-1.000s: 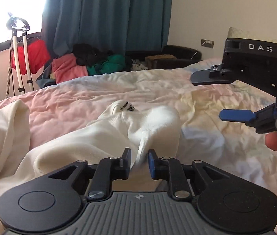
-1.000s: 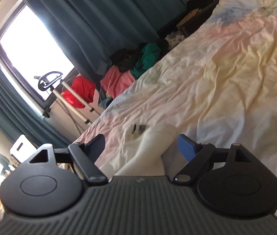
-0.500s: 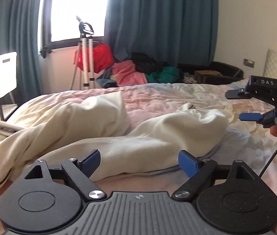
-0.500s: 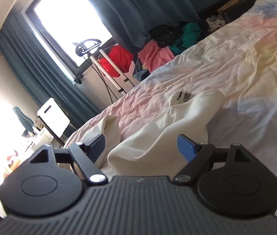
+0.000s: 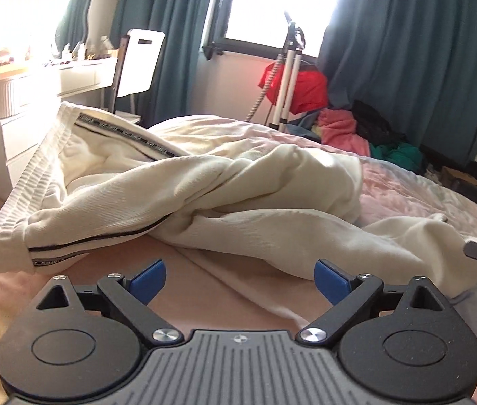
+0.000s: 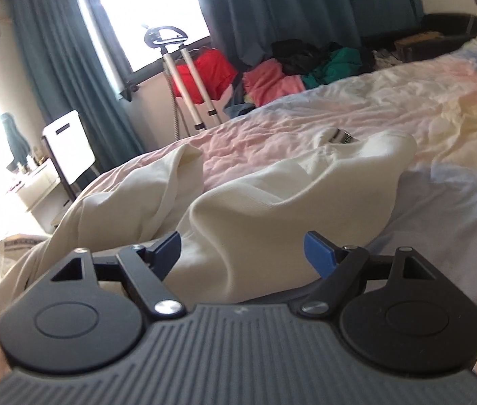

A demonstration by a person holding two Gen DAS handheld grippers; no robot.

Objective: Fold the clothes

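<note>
Left gripper [image 5: 240,278] spread wide, empty, the garment [image 5: 238,202] just ahead on the bed [image 5: 424,189]; right gripper [image 6: 242,248] spread too, soft cream ribbed folds bulging between its jaws.

The cream garment [image 5: 224,195] lies crumpled and twisted on the bed [image 5: 417,192]. Its ribbed hem with black-striped trim rises toward the bed's edge. A label shows at its far end.
</note>
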